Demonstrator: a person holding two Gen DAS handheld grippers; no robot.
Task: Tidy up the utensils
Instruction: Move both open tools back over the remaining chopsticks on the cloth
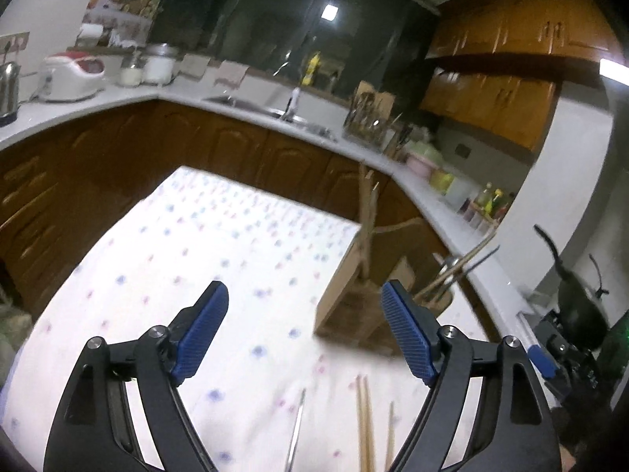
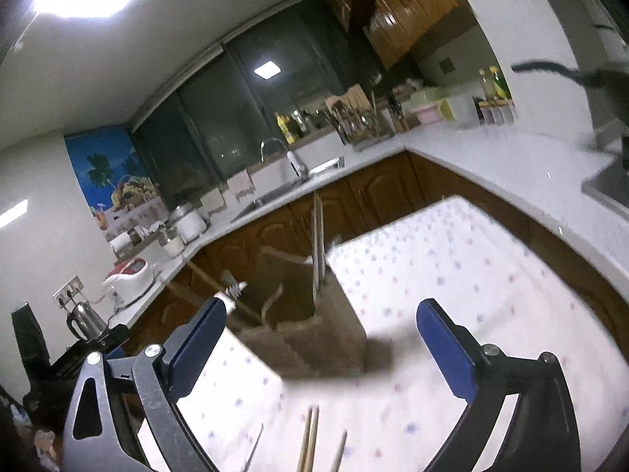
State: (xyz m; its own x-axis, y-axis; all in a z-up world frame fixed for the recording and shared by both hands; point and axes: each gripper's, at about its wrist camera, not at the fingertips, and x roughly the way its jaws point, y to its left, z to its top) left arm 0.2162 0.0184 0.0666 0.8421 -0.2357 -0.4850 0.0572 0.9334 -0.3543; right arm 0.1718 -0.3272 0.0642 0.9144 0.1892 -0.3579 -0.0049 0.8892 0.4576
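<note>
We find no readable text, labels, brands or numbers in either wrist view; the wall poster (image 2: 114, 181) shows only a palm and fruit picture, and everything else is too blurred.

Wide-open left gripper (image 1: 304, 306) with blue ribbed pads hangs empty above a dotted white tablecloth (image 1: 177, 259), beside a wooden utensil holder (image 1: 354, 306) and loose wooden chopsticks (image 1: 363, 424).

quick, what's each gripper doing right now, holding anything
left gripper: jaws open, holding nothing.
right gripper: jaws open, holding nothing.
</note>
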